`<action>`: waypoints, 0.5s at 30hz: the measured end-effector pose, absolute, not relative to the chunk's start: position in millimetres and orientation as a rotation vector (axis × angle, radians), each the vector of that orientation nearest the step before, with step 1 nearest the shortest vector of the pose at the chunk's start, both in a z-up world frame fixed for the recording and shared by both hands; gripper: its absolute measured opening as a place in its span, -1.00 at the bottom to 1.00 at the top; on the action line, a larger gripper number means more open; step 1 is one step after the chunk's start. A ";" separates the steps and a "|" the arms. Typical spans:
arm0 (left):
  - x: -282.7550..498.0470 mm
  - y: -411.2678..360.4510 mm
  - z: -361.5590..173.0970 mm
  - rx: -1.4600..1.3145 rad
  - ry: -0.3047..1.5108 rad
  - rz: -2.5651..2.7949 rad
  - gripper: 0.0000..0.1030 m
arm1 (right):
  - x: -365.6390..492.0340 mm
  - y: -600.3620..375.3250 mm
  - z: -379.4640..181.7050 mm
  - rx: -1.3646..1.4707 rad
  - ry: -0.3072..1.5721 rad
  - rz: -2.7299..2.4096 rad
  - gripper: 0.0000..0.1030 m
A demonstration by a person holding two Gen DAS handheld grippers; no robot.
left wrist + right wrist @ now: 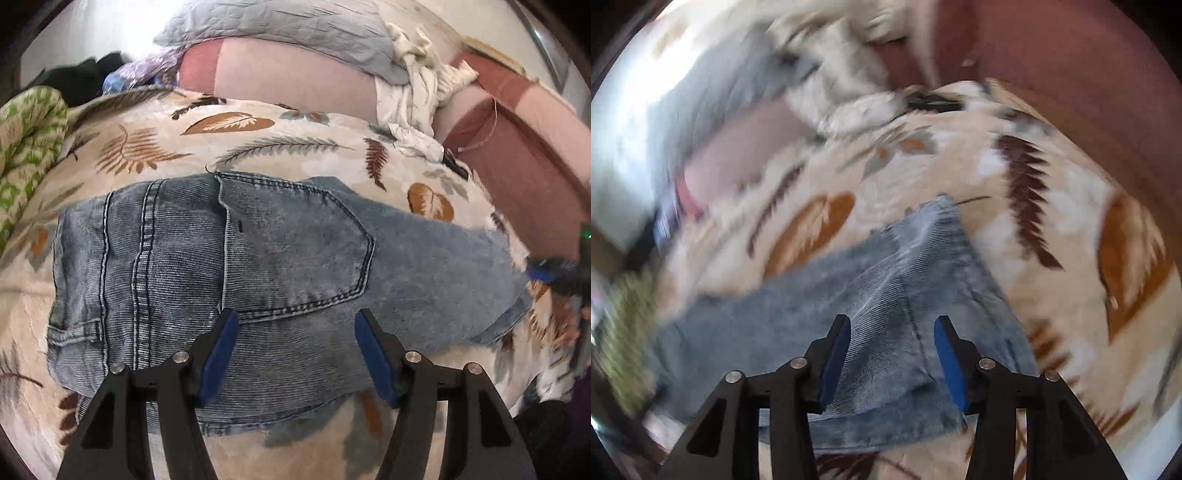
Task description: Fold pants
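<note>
Cream fleece blanket printed with brown, rust and grey leaves (258,155) covers the bed, with a quilted grey pillow (295,33) and a crumpled white cloth (417,88) heaped behind it against pink and maroon cushions (288,77). A green-and-white patterned fabric (26,140) is bunched at the blanket's left edge.

On the blanket lie the faded light-blue denim pants (258,258), folded into a compact, roughly rectangular bundle. From the left wrist view the top layer shows a back pocket with dark double stitching, a thick felled seam running down beside it, and a belt loop near the lower left corner. The fabric is washed out, with fine ribbed streaks and paler wear along the seams. The right wrist view, which is blurred, shows a narrower end of the denim (923,258) with a frayed corner lying on the leaf print.

The left gripper (295,321) hangs above the pocket, its blue-padded jaws apart and holding nothing. The right gripper (892,325) is over the denim's end, jaws also apart, nothing pinched between them.
</note>
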State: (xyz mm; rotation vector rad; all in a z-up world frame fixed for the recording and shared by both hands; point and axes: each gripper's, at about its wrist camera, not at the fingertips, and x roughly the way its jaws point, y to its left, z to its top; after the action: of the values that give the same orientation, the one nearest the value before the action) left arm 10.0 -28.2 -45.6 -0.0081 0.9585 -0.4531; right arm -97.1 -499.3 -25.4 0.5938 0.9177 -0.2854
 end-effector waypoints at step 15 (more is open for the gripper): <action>11.5 -31.1 -54.9 0.040 1.000 -0.427 0.29 | -100.8 -534.0 -85.3 0.961 0.920 -0.349 -0.42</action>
State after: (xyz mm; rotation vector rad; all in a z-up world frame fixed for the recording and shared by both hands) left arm 11.5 -31.1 -54.9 0.0399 1.0004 -0.4272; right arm -100.8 -534.0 -85.3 0.9608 0.9198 -0.3485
